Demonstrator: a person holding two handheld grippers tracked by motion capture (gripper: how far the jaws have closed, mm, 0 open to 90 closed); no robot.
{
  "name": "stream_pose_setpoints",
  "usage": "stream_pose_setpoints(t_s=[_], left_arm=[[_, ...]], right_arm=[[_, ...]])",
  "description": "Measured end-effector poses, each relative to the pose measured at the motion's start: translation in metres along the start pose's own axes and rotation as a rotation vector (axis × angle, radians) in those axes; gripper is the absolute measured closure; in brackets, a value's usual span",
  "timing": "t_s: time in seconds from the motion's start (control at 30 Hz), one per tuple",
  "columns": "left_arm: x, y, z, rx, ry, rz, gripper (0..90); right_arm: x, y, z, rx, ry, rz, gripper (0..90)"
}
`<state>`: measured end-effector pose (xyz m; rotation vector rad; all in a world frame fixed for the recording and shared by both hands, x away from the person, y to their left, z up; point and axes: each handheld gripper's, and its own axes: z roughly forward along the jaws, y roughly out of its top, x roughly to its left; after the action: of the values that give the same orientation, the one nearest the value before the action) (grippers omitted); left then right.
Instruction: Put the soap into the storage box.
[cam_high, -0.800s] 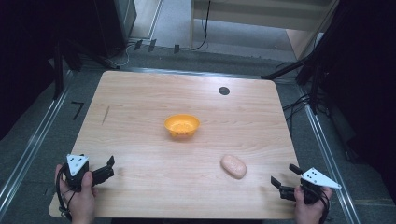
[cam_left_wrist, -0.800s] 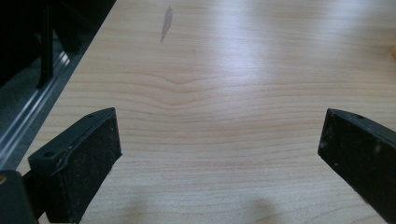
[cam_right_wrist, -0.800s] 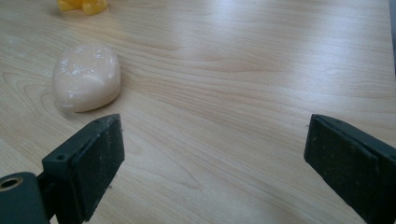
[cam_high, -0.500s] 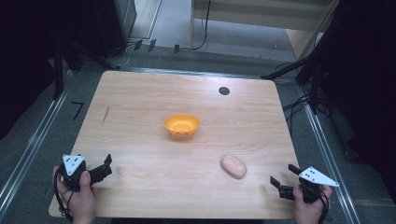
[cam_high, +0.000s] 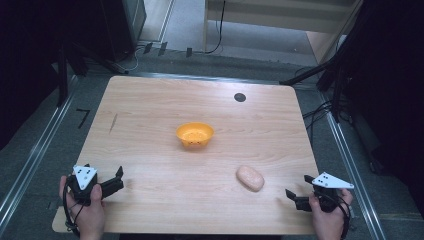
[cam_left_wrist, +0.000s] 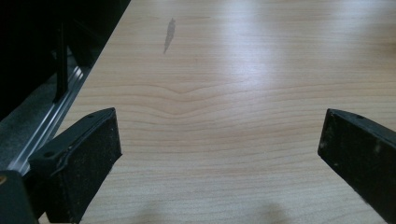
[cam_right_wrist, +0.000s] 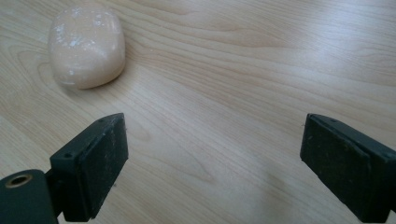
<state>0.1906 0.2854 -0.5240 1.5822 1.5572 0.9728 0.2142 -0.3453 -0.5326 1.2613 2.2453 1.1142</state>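
- High view: wooden table (cam_high: 150, 125) with an orange bowl (cam_high: 195, 134) sitting roughly in the middle, upright, nothing visible inside it as far as I can tell. A pale pinkish lump (cam_high: 250, 178), kind of a smooth bread-roll shape, lies toward the near right, well apart from the bowl. There's a small dark round spot (cam_high: 240, 97) on the tabletop toward the far side.
- Same view, near corners: the left gripper (cam_high: 117, 180) sits at the near left edge, held in the person's left hand (cam_high: 87, 210), jaws spread and pointing in across the table. The right gripper (cam_high: 295, 196) is at the near right edge in the right hand (cam_high: 327, 215), jaws also apart, pointed toward the lump, which is near it but not touching.
- Left gripper view: both black jaws are wide apart with just bare wood grain between them, gripping nothing. A dark streak (cam_left_wrist: 169, 33) marks the wood further off, and the table's edge with a metal rail (cam_left_wrist: 44, 135) runs along the left.
- Right gripper view: jaws wide again, empty. The lump (cam_right_wrist: 87, 45) is up in the left of the picture, lying on the wood ahead of the left-hand jaw and outside the gap between them, clear of both pads.
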Motion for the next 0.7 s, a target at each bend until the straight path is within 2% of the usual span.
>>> stream_pose_setpoints(t_s=[0.27, 0.57, 0.7], left_arm=[[-0.001, 0.0, 0.0, 0.002, -0.003, 0.008, 0.1], [-0.002, 0.0, 0.001, 0.006, -0.007, 0.022, 0.1], [-0.003, 0.0, 0.001, 0.004, -0.009, 0.027, 0.1]], right_arm=[[0.011, 0.022, 0.005, 0.066, 0.01, -0.067, 8.5], [0.012, 0.036, 0.006, 0.081, 0.031, -0.085, 8.5], [0.013, 0.04, 0.009, 0.113, 0.045, -0.096, 8.5]])
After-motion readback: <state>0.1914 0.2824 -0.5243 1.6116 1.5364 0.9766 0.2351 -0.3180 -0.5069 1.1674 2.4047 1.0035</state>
